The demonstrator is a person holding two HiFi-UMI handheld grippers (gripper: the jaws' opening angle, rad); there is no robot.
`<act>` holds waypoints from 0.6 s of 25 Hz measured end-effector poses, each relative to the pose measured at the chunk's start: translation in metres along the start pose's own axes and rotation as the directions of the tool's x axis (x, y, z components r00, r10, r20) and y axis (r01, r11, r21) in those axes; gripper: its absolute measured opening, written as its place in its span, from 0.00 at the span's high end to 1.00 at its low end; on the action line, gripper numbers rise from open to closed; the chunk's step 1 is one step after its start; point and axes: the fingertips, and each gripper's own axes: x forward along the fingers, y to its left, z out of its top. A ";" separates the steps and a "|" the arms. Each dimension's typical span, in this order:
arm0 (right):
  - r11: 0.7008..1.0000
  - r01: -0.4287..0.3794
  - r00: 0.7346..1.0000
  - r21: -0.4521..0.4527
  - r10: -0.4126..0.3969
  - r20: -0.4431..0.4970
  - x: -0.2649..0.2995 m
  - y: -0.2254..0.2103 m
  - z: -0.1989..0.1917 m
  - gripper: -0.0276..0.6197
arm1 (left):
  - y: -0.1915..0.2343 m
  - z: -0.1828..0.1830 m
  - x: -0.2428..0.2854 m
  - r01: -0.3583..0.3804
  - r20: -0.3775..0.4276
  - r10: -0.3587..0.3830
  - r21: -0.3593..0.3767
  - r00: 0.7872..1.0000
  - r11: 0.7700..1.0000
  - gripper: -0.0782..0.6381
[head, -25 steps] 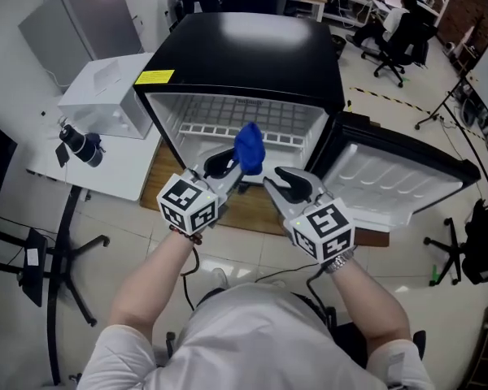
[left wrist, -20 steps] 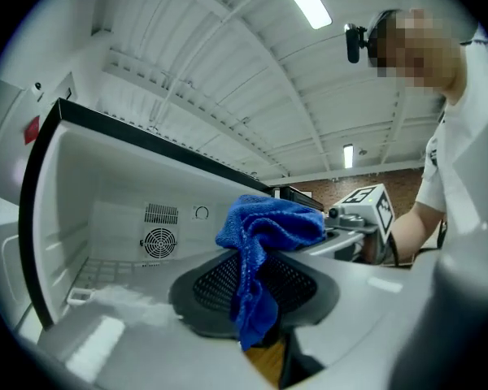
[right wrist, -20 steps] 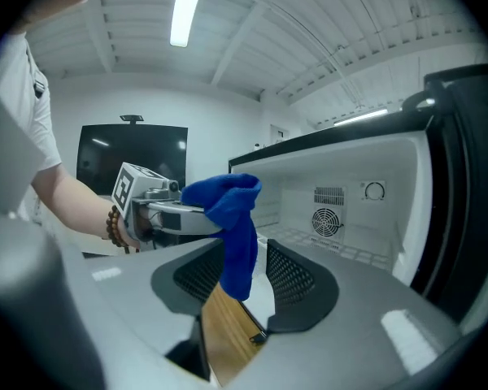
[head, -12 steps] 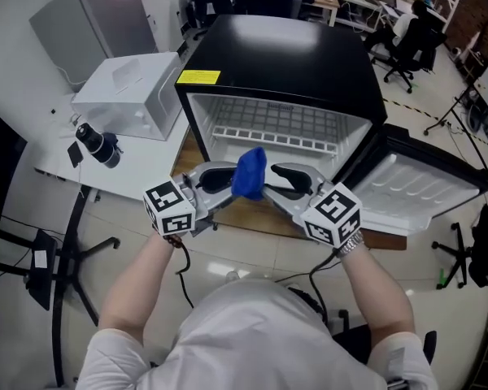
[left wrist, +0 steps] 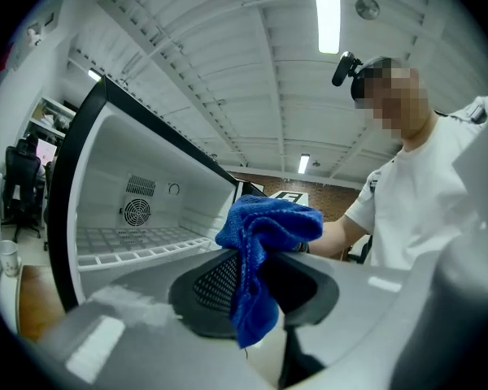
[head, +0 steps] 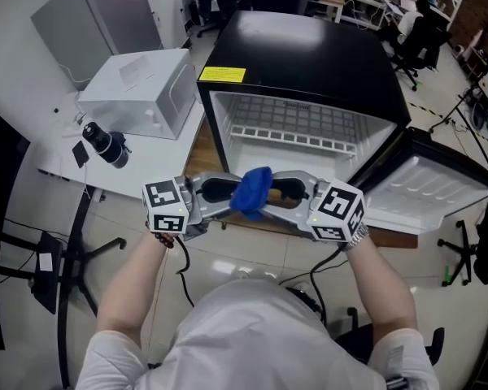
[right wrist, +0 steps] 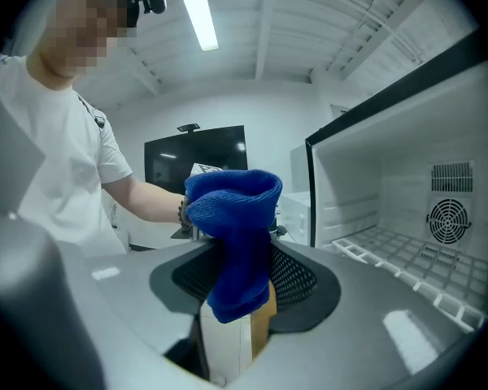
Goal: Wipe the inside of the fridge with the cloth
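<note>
A blue cloth hangs in front of the open black fridge. My left gripper comes in from the left and is shut on the cloth, which bunches above its jaws and droops below them. My right gripper points at it from the right, tip to tip. Its jaws have just been opening and now stand wide, with the cloth hanging loosely between them. The fridge's white inside with its wire shelf lies beyond both grippers.
The fridge door is swung wide open to the right. A white box-shaped appliance and a black camera-like item sit on a white table to the left. The fridge stands on a wooden board.
Both grippers have swung inward until they face each other. The cloth, earlier raised on the left gripper alone, now sits between both. The right jaws stand wider.
</note>
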 end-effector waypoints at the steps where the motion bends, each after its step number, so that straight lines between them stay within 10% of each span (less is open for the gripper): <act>1: 1.000 -0.011 1.000 0.002 0.011 -0.001 0.004 0.002 -0.001 0.68 | -0.001 -0.002 -0.003 0.011 -0.007 -0.011 -0.007 1.000 1.000 0.75; 15: 1.000 0.015 1.000 -0.014 -0.015 -0.015 0.047 0.014 -0.020 0.73 | 0.004 -0.023 -0.022 0.034 -0.066 -0.036 -0.027 0.997 0.999 0.74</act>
